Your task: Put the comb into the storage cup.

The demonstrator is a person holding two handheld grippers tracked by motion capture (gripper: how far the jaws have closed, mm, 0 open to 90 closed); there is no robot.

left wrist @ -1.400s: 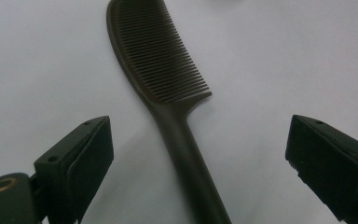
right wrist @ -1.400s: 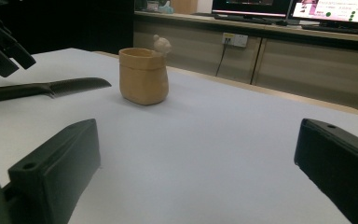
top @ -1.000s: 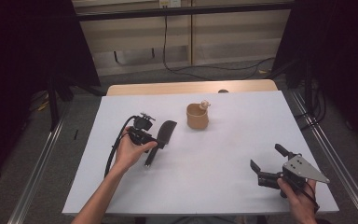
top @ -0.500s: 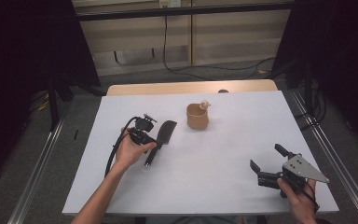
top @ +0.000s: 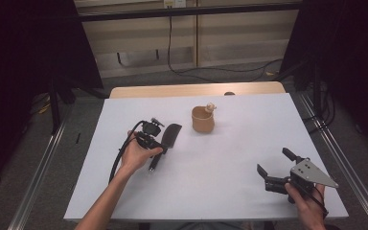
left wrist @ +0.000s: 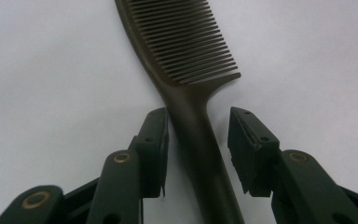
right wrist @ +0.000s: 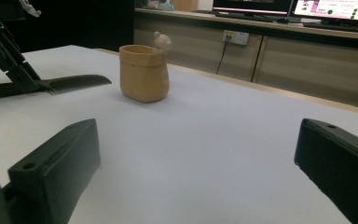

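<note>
- black comb [left wrist: 186, 56]: lies flat on the white bench [top: 230, 191], left of centre in the high view; teeth end points away from the person, handle toward the person's left hand [top: 136, 155].
- left gripper [left wrist: 198, 140]: set down over the comb's handle, one jaw on each side; its jaws have just been closing, with the handle between them. in the left gripper view the left-hand pad sits against or just beside the handle, and a clear gap remains between the handle and the right-hand pad; not yet clamped.
- right gripper [top: 275, 165]: held in the person's right hand [top: 306, 201] near the bench's front right corner, well apart from the comb; jaws stand wide with nothing between them, pointing across the bench toward the cup.
- tan cup [top: 203, 120]: upright, beyond the centre of the bench, just to the right of the comb's teeth end and apart from it; a small pale knob [right wrist: 162, 41] sits on its rim.
- black cable [top: 120, 158]: loops from the left gripper beside the left wrist.
</note>
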